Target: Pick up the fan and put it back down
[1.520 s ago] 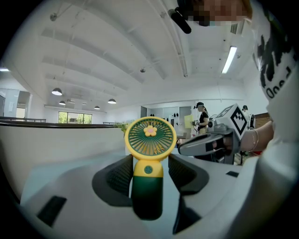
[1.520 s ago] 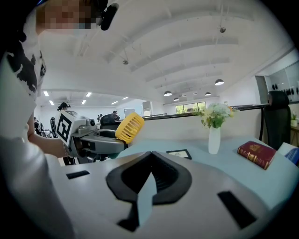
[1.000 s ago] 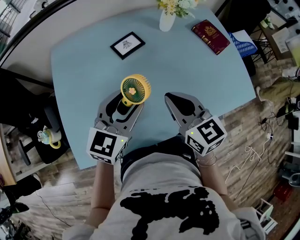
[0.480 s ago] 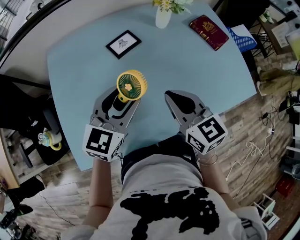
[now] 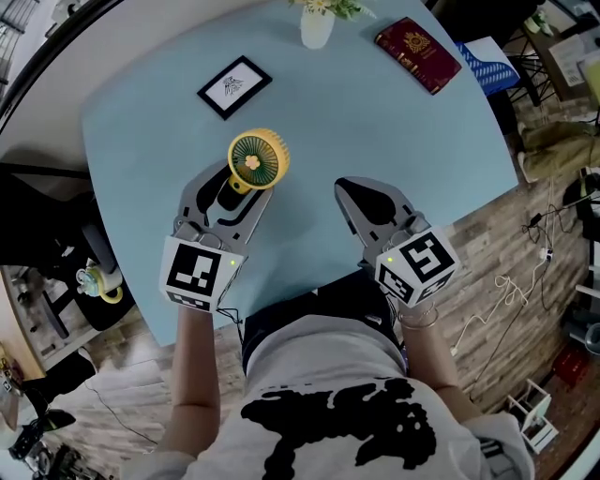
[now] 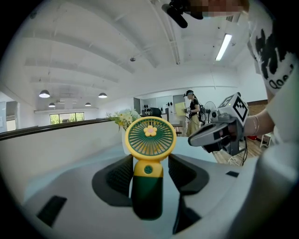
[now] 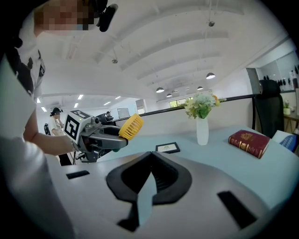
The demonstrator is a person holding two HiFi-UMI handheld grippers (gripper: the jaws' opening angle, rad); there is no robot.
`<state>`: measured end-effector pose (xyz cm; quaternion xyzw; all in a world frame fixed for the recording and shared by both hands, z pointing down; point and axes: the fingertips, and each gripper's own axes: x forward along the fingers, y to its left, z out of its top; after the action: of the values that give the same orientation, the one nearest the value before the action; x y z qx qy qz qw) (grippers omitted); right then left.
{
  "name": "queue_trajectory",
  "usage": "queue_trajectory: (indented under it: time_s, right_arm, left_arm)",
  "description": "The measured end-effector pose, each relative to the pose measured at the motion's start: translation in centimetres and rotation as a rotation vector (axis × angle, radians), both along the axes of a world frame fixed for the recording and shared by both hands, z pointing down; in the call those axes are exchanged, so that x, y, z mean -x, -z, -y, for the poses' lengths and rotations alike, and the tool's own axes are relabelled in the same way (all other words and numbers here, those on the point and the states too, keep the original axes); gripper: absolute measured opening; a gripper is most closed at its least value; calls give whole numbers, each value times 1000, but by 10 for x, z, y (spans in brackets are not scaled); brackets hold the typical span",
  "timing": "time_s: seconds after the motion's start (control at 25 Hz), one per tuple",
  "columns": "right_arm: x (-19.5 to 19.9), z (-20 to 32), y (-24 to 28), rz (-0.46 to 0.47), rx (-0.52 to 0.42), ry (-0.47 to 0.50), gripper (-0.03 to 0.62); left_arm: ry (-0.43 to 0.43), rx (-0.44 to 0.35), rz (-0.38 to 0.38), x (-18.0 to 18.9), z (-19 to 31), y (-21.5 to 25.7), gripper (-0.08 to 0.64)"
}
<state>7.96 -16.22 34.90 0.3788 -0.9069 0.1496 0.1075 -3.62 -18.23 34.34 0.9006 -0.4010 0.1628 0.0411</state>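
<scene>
Left fingers (image 6: 122, 175) pinch the fan (image 6: 149, 137) by its dark green handle, one pad on each side just under the yellow neck. Fan head sits past the fingertips: yellow ring, green grille, small flower at the centre. Left gripper (image 6: 148, 164) is held by the person's left hand, marker cube at the back. In the right gripper view the fan is clear of the surface (image 5: 375, 122), head tilted up and out of the gripper tip. In the head view it is over the near-left part of the surface.

Right fingers (image 7: 161, 177) are pressed together at the tips, nothing between them. Right gripper (image 7: 150, 156) hangs over the near edge of the surface, to the right of the fan and apart from it.

Farther out on the light blue surface:
- framed picture (image 5: 233, 86), beyond the fan toward the far left
- white vase with flowers (image 5: 317, 26) at the far edge
- red book (image 5: 418, 54) lying flat at the far right

The person's white printed shirt (image 5: 328, 403) fills the bottom of the head view. Wood floor (image 5: 487, 281) with cables shows to the right.
</scene>
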Motion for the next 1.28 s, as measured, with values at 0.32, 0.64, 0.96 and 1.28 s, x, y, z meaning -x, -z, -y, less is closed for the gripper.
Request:
queue_trajectory:
  time_s: [0.32,0.64,0.96,1.28]
  right_arm:
    - [-17,25,-12,15,32,27,5]
    - [-38,40,-37,6,113,79,5]
    - [-55,61,-54,-9,154,114,5]
    - [-61,63,-73,-16,203,142,5]
  left_arm:
    - [27,60,58,-11,27,-32,247]
    - [49,104,159,-41,45,-71,247]
    - [57,175,183,-73,58,-106,247]
    - [60,272,248,-79,62,-147,247]
